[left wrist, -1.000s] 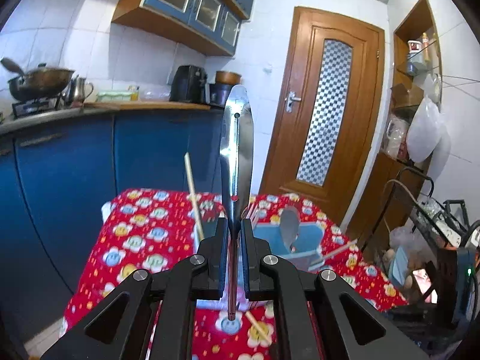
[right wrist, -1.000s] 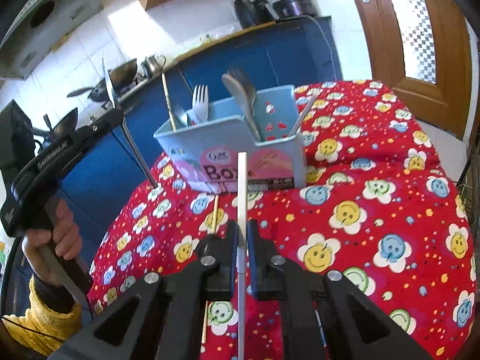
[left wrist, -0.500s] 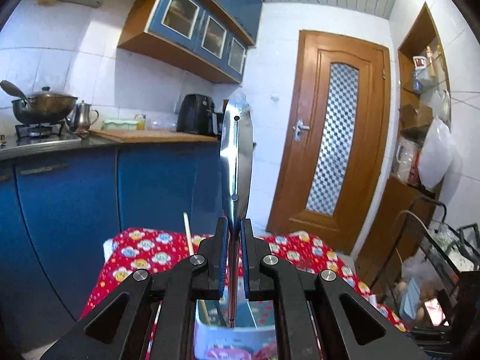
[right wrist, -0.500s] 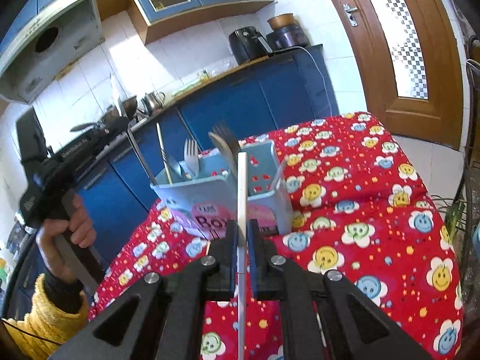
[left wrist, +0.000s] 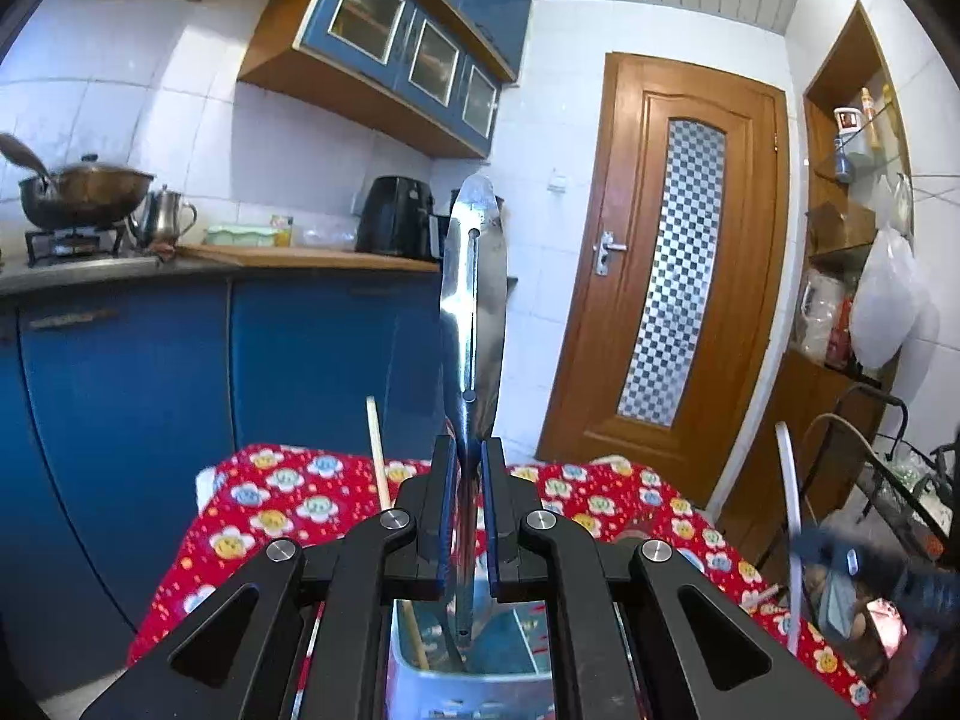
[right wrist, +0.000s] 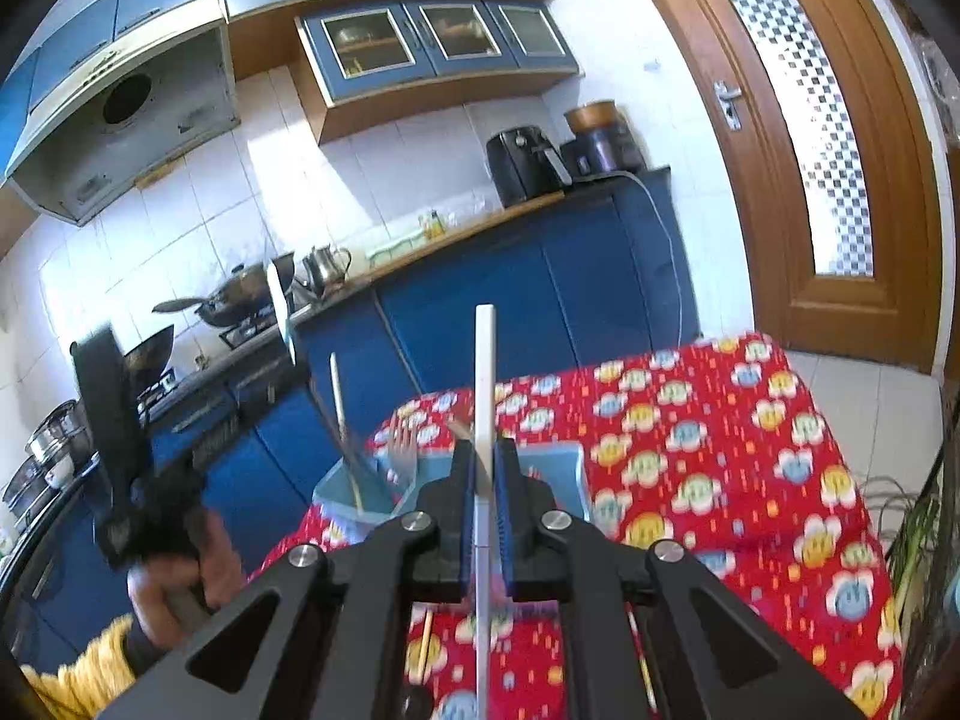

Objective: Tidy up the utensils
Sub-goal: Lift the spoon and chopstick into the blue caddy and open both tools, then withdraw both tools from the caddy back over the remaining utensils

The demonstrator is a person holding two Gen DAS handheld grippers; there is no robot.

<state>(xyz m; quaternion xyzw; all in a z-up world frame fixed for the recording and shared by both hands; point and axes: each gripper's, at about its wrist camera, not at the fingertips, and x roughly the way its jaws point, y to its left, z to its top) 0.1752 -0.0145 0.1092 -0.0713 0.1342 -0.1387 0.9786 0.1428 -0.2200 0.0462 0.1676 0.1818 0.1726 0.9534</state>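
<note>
My left gripper [left wrist: 469,468] is shut on a steel spoon [left wrist: 474,300], bowl up, its handle end reaching down into the light blue utensil box [left wrist: 468,690] below. A wooden chopstick [left wrist: 378,450] stands in that box. My right gripper [right wrist: 485,468] is shut on a white chopstick [right wrist: 483,372], held upright over the box [right wrist: 558,468]. In the right wrist view the left gripper [right wrist: 114,438] and its spoon [right wrist: 282,306] lean over the box's left compartment, where a fork [right wrist: 403,450] stands.
The box stands on a table with a red flowered cloth [right wrist: 720,450]. A loose wooden chopstick [right wrist: 425,642] lies on the cloth in front of the box. Blue cabinets [left wrist: 120,390] and a wooden door [left wrist: 672,300] stand behind the table.
The left gripper has lowered the spoon's handle end into the box. The right gripper has risen with the white chopstick and moved closer over the box.
</note>
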